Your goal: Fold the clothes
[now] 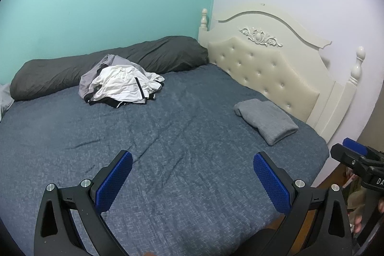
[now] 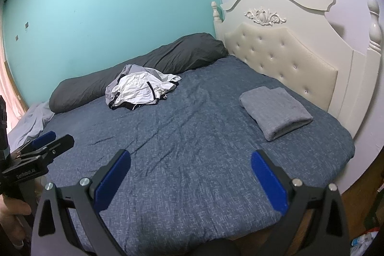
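A: Where are the clothes?

B: A crumpled white-and-grey heap of garments with black trim [image 1: 120, 84] lies mid-left in the frame, against the long dark grey bolster [image 1: 108, 64].

A: Anything done?

B: One folded grey cloth [image 1: 265, 120] sits right of centre, near the cream tufted headboard [image 1: 261, 68]. The heap remains.

A: The grippers?

B: The left gripper [image 1: 192, 179] and right gripper [image 2: 190, 178] both gape, empty, over the blue bedspread [image 1: 168, 136].

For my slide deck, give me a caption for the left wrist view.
Open left gripper above the blue bedspread, facing crumpled clothes and a folded grey garment.
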Available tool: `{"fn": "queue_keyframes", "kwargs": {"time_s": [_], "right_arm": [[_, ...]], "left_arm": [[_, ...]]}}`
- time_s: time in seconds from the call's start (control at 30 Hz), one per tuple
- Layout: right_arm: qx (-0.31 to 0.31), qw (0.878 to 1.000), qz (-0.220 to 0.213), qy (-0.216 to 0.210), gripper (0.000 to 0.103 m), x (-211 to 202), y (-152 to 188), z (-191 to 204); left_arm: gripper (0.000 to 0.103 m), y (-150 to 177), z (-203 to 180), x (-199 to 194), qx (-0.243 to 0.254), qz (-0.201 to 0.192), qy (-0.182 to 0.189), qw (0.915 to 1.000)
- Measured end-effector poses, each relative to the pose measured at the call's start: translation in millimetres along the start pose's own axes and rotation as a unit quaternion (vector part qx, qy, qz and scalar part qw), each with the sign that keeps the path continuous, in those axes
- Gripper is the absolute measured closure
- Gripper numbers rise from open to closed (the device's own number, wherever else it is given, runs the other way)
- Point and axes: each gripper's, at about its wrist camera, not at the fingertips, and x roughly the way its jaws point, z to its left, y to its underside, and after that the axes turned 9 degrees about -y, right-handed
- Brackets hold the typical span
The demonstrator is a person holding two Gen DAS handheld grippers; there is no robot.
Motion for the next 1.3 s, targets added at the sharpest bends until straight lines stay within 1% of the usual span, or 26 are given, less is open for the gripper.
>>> {"fn": "queue_keyframes", "kwargs": {"time_s": [1.3], "right_arm": [[0.001,1.0,-0.001,0.005,0.002,-2.8,0.9,-0.9]], "left_arm": [[0.0,1.7,1.5,0.1,0.009,0.0,0.0,1.0]]}}
